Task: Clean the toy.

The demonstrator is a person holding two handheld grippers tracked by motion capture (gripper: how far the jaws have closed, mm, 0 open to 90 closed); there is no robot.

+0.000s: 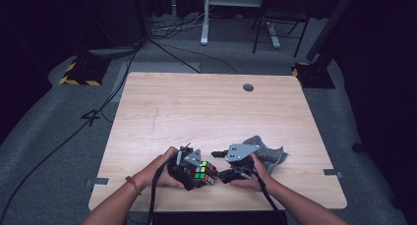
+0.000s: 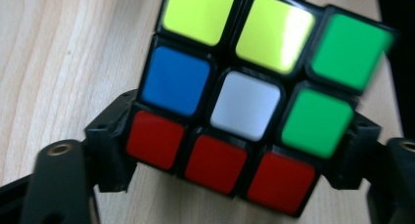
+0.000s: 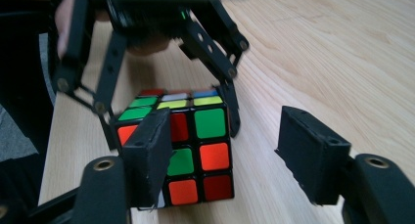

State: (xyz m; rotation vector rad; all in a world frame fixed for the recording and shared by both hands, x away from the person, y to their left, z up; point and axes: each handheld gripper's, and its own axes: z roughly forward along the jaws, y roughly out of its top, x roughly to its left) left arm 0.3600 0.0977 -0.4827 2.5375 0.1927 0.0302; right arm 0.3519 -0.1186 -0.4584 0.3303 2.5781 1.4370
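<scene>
A scrambled Rubik's cube (image 1: 204, 172) rests on the wooden table (image 1: 206, 107) near its front edge. My left gripper (image 1: 195, 176) reaches down over it, and in the left gripper view its pads (image 2: 115, 145) press against both sides of the cube's (image 2: 244, 101) red bottom row. My right gripper (image 1: 220, 164) points left toward the cube from close by. Its jaws stand open, and in the right gripper view its left fingertip (image 3: 147, 155) stands in front of the cube (image 3: 195, 150) while the right one is off to the side over bare wood.
A crumpled grey cloth (image 1: 269, 151) lies just behind the right hand. A round cable hole (image 1: 248, 87) sits near the table's far edge. Desk legs, a chair and cables are on the floor beyond.
</scene>
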